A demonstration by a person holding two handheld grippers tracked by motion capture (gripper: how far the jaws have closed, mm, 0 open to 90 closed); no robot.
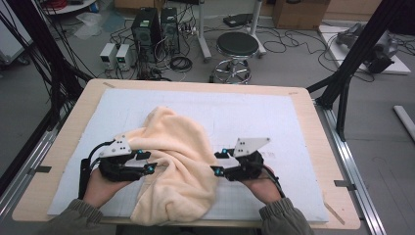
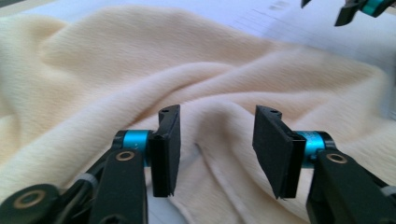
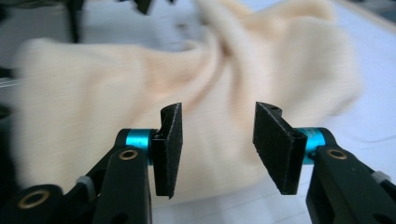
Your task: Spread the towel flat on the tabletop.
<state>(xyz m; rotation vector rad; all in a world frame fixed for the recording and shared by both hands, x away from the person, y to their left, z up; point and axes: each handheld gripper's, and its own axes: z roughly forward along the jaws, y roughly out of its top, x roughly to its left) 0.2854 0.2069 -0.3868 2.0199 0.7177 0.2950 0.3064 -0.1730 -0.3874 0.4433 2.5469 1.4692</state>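
Towel (image 1: pixel 171 161), cream and rumpled, lies on the white mat (image 1: pixel 264 117) between both grippers. High view shows its near edge hanging over the table (image 1: pixel 63 147). Left gripper (image 2: pixel 217 140) and right gripper (image 3: pixel 218 140) each gape, nothing pinched; their own views show this.

1. Even, soft overhead light across the high view; the white mat on the worktop (image 1: pixel 254 105) reads bright, no harsh glare.
2. Shadows are faint, just a dull patch beneath each hand and in the folds of the cream towel (image 1: pixel 171 161).
3. Left gripper view: the black pads (image 2: pixel 168 149) are sharp up close, while the towel softens with distance and the far mat washes out pale.
4. Right gripper view: the towel (image 3: pixel 140 102) smears with motion blur, edges ghosted, the background hazy and dim at the upper left.
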